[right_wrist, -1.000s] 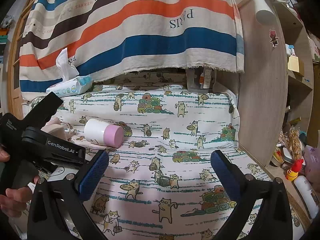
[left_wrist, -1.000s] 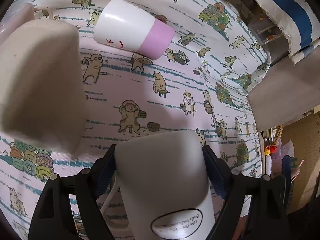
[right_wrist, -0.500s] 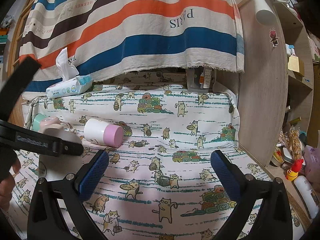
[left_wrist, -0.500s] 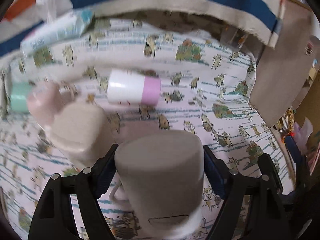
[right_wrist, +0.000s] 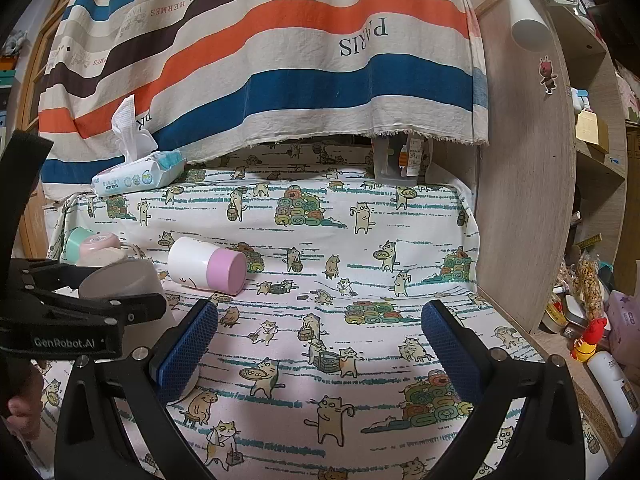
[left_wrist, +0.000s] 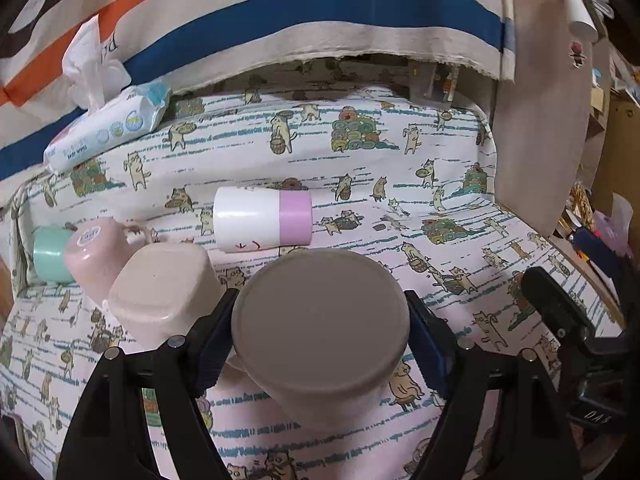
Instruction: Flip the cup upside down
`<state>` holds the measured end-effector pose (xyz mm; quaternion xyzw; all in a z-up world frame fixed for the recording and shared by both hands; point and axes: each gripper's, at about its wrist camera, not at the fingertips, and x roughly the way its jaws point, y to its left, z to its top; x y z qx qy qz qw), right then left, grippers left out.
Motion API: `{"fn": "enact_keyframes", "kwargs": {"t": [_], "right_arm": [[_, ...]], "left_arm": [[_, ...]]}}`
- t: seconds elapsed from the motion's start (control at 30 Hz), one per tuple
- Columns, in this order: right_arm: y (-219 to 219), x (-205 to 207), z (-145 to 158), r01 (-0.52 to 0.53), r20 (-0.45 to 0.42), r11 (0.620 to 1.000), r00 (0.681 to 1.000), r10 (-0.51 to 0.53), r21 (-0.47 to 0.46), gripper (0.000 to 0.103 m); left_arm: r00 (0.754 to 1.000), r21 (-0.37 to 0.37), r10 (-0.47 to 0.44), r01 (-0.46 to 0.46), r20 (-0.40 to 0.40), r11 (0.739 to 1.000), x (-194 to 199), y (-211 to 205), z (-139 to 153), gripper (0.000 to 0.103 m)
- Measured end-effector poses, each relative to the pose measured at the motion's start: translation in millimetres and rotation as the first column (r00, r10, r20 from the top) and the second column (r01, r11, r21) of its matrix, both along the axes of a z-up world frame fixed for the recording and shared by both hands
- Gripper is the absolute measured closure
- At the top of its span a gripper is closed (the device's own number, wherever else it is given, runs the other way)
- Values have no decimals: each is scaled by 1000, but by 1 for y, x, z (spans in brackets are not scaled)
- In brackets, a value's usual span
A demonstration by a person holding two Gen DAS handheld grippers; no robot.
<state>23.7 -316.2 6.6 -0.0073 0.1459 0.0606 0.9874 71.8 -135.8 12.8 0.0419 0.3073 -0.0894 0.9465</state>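
Now | left tool [left_wrist: 320, 344] grips grey cup [left_wrist: 320, 320] | rim hidden

Grey cup [left_wrist: 320, 320] matt smooth plastic; white-pink cup [left_wrist: 262, 220] glossy plastic; surface [right_wrist: 360, 280] covered in printed woven cloth; left gripper [left_wrist: 320, 344] pads [left_wrist: 426, 354] ribbed blue rubber

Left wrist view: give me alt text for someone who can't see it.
The left gripper is shut on a grey cup, its flat base facing the camera, above a cat-print cloth. Behind lies a white-and-pink cup on its side; a beige cup and pink cup stand at left.
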Motion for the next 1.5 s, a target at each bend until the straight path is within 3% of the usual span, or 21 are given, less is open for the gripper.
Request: {"fn": "enact_keyframes", "kwargs": {"t": [0.3,0.43,0.6,0.97,1.23,1.5], "right_arm": [[0,0,0,0,0,1000,1000,0,0,1],[0,0,0,0,0,1000,1000,0,0,1],[0,0,0,0,-1,1000,1000,0,-1,1],[0,0,0,0,-1,1000,1000,0,0,1],[0,0,0,0,-1,1000,1000,0,-1,1],[1,1,0,0,-1,1000,1000,0,-1,1]], "left_arm": [[975,13,3,-6,220,1000,-26,5,19,10],[945,-30,22,-13,326,999,-43,22,33,0],[896,-29,48,-39,442,999,-65,39,46,0],[873,-67,108,-86,476,994,-90,91,34,0],[880,-94,148,-117,451,989,-93,124,16,0],[882,-90,155,-128,446,988,-92,131,2,0]]}}
